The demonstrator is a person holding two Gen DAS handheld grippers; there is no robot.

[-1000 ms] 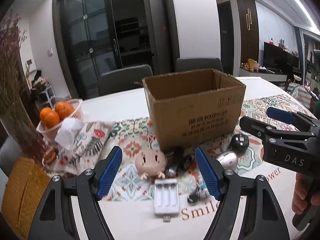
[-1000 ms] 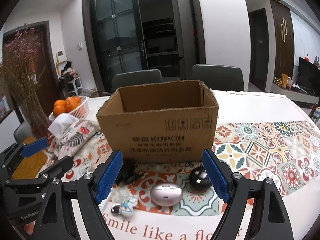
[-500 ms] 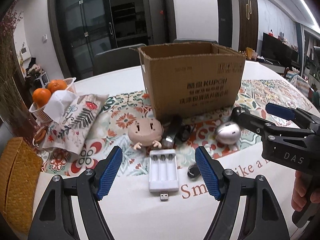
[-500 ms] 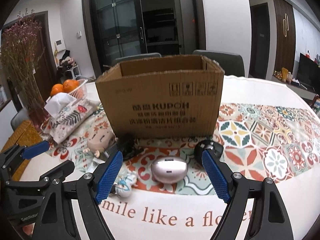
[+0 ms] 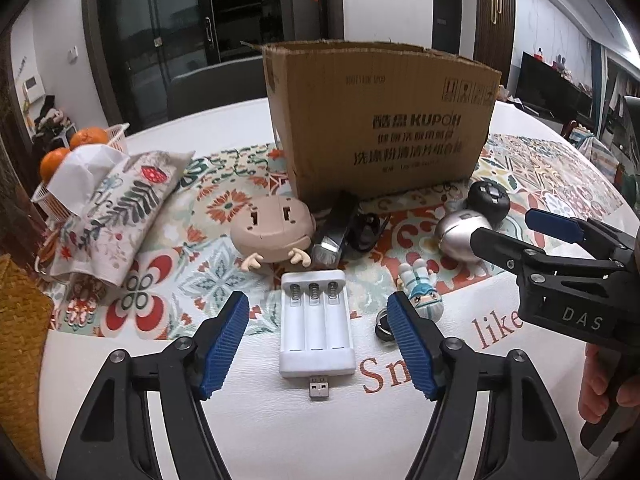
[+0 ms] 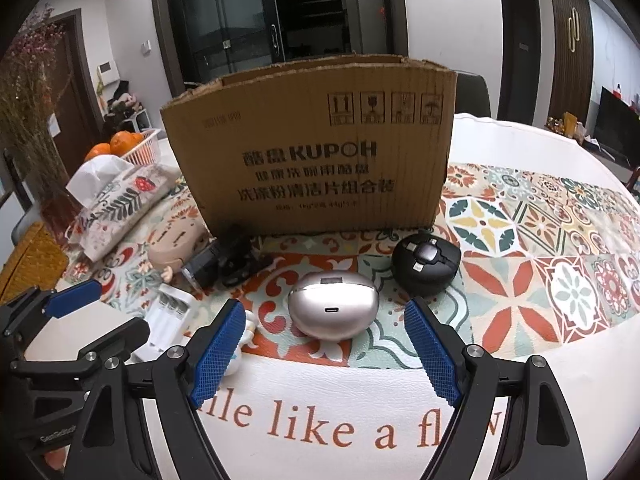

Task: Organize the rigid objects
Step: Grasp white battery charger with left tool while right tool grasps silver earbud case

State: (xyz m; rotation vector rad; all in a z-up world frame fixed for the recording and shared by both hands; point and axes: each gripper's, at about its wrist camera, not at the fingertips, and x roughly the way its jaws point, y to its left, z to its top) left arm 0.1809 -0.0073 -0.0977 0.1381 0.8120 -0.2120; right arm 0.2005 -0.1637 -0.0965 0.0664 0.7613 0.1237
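A white three-slot battery charger [image 5: 317, 324], silver egg-shaped case [image 6: 333, 310] and black round gadget [image 6: 426, 261] lie before the upright cardboard box [image 6: 316, 156].

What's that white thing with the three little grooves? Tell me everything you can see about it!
It is a white battery charger that looks like plastic, with three empty slots, each with a small metal spring at the far end. A USB plug sticks out of its near end. It lies flat, slots up, on the white table cover, between the open blue pads of the left hand-held gripper, which do not touch it.
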